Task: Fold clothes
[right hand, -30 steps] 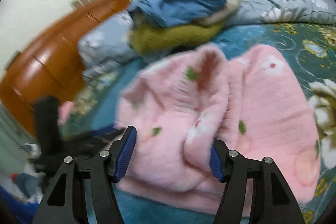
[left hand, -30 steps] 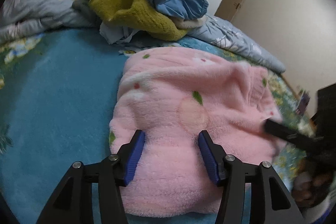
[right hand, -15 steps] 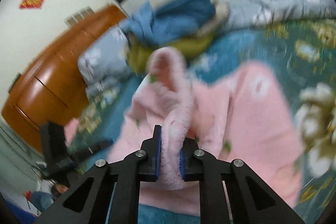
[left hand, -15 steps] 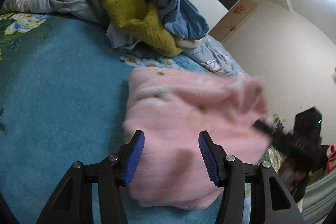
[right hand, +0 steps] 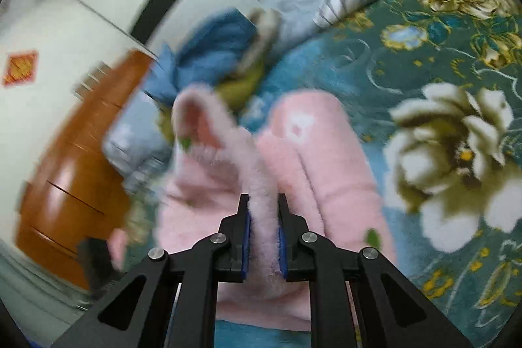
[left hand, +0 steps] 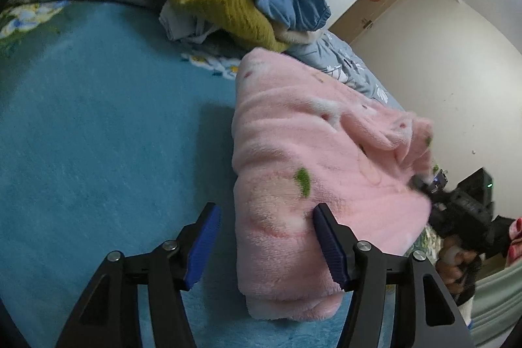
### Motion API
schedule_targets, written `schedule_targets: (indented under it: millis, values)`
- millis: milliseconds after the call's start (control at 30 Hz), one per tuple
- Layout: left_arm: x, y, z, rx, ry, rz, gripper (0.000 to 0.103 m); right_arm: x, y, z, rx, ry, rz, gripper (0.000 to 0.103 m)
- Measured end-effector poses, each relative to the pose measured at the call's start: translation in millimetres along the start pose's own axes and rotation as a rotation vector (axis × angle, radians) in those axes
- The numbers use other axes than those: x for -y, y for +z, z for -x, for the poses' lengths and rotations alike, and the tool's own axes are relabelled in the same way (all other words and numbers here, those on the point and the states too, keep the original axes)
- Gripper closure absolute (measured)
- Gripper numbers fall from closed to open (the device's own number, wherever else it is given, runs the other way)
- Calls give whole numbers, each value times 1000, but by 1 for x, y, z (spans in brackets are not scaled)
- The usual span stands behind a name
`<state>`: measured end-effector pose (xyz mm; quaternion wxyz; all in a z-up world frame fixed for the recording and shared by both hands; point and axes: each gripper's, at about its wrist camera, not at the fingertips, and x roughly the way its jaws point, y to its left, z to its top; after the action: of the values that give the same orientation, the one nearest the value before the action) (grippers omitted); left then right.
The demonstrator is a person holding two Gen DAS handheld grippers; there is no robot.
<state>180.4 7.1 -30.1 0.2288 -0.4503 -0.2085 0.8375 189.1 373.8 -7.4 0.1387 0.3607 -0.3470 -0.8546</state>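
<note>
While the pink fleece garment (left hand: pixel 313 152) lay part-folded on the blue bedspread (left hand: pixel 98 126), the right gripper (right hand: pixel 263 237) pinched a raised fold. The left gripper (left hand: pixel 266 242) was opening, garment edge between its jaws. Soft, light, floppy; best taken at edges.

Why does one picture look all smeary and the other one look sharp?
Right wrist view: smeared by motion; the wooden cabinet and blue garment streak, while the right gripper, clamped on a fold of the pink fleece garment, looks crisp. Left wrist view: mostly sharp, a soft shadow on the teal blanket beside the fleece; fisheye bends the walls in both.
</note>
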Motion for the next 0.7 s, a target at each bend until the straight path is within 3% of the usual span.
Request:
schedule_targets:
  millis: [100,233,333,467,600,700]
  values:
    - [0,0,0,0,4,2,39,1,9,14,40,-42,21,91]
    - [0,-1,-6,-19,-4,10,39,26,6,9,11,-119,-47,91]
    - [3,-1,-7,-19,5,-1,39,22,3,12,36,-97,-37,90]
    - [5,-2,-8,-22,6,-7,39,-11,5,11,50,-58,83,90]
    - [7,-3,-9,-25,7,-17,39,-29,-8,-3,-25,-50,167,63]
    - [10,-2,-10,-26,6,-32,39,-22,-18,-16,-73,-102,162,63]
